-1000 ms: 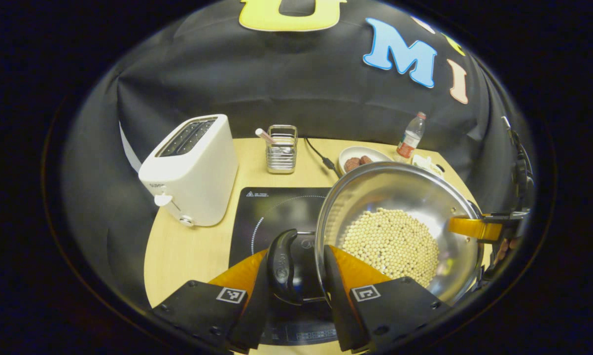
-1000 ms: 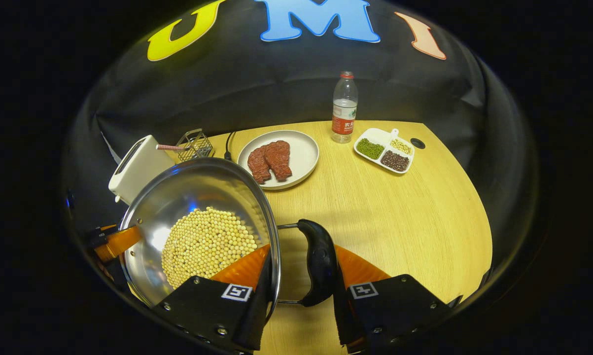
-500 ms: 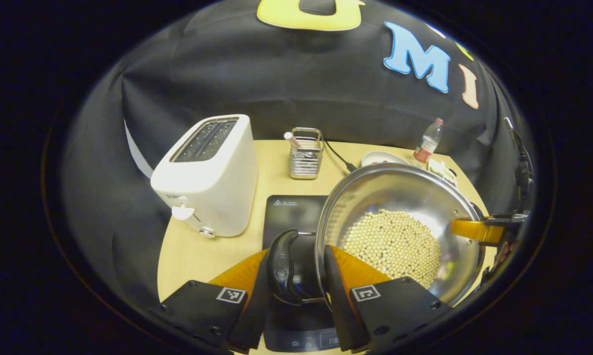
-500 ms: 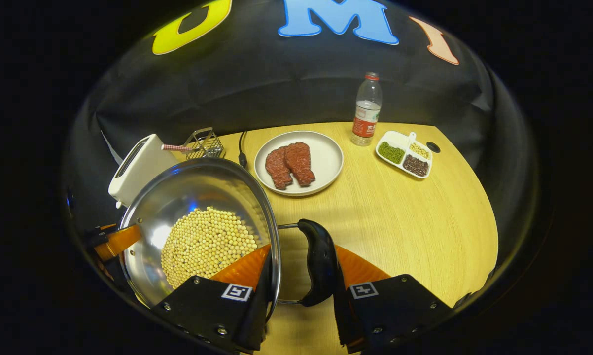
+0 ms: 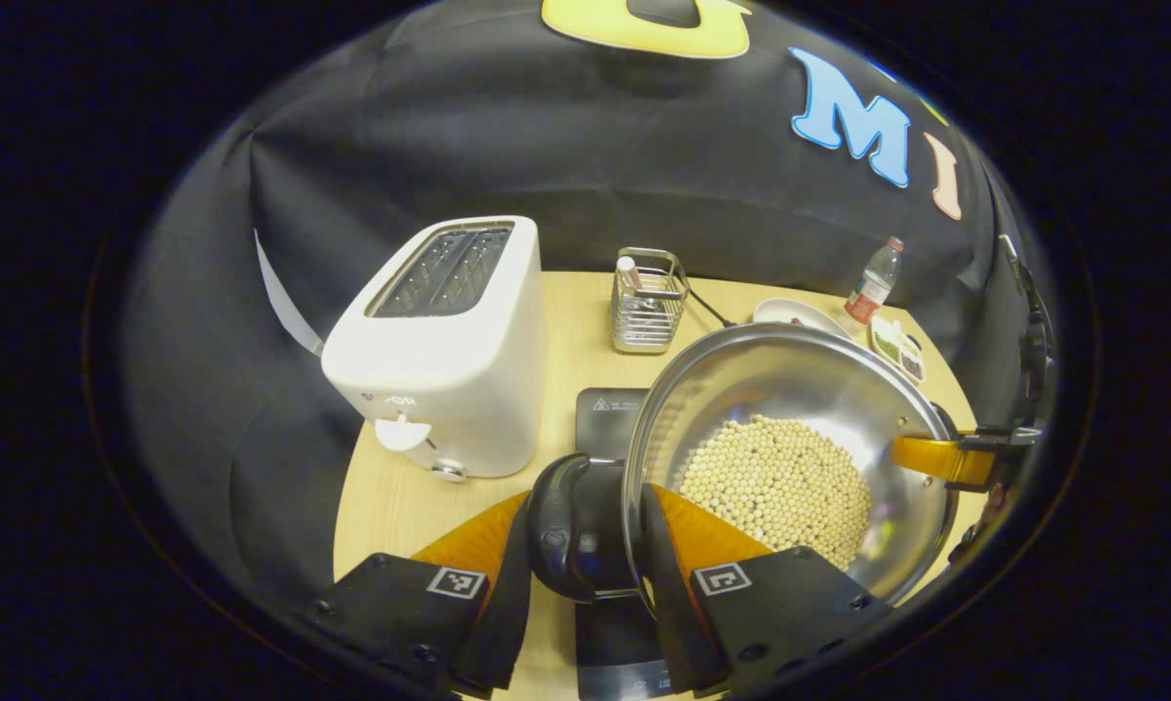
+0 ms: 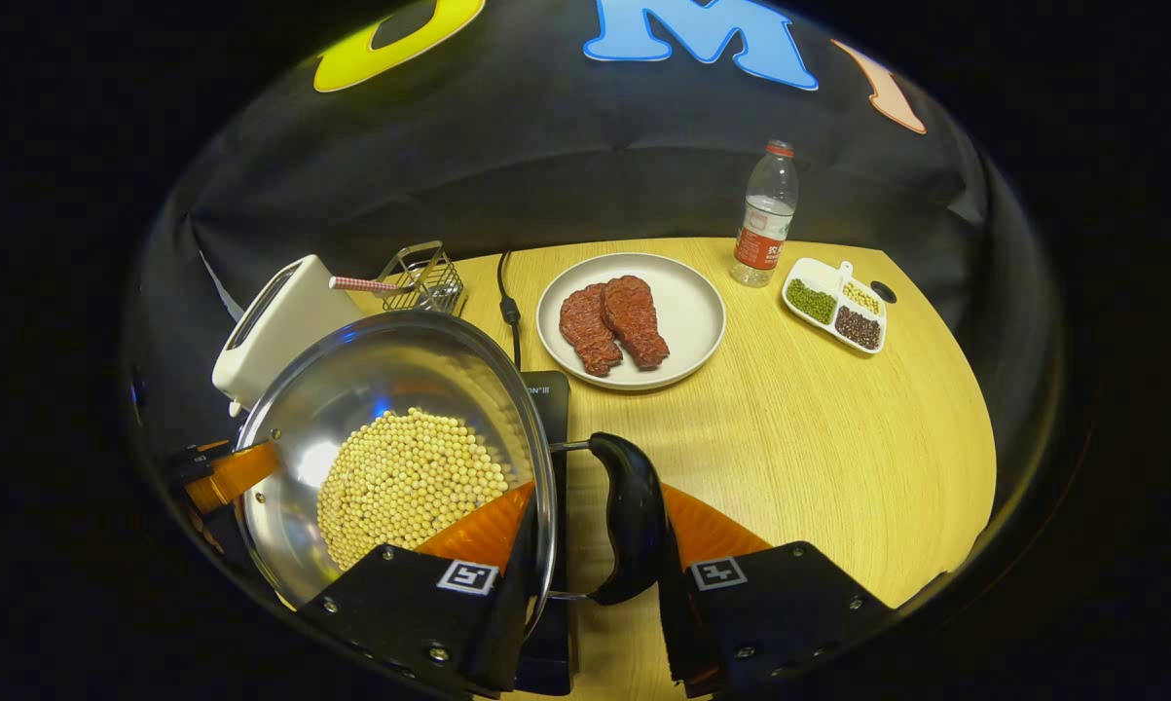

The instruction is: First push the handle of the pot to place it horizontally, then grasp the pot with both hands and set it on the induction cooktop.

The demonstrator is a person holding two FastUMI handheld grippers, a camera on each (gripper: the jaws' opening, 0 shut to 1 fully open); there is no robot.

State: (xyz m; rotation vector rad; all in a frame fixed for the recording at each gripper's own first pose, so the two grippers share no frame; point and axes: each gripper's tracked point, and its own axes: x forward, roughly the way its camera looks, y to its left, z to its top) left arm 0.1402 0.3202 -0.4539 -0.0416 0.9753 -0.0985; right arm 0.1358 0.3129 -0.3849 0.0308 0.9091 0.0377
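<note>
Gripped at both handles by the left gripper point(image 5: 577, 560) and right gripper point(image 6: 595, 565), the pot point(image 5: 789, 458) is carried over the cooktop point(image 5: 609, 409), to be lowered level next

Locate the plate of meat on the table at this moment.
In the right gripper view, the plate sits near the table's far edge, between the cable on its left and the bottle on its right.

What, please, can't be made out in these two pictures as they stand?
- Cooktop: the pot covers most of it in both views.
- Pot's underside: hidden, so any gap above the cooktop is unclear.
- Plate: left gripper view, mostly behind the pot's rim.
- Toaster: right gripper view, lower part behind the pot.
</note>
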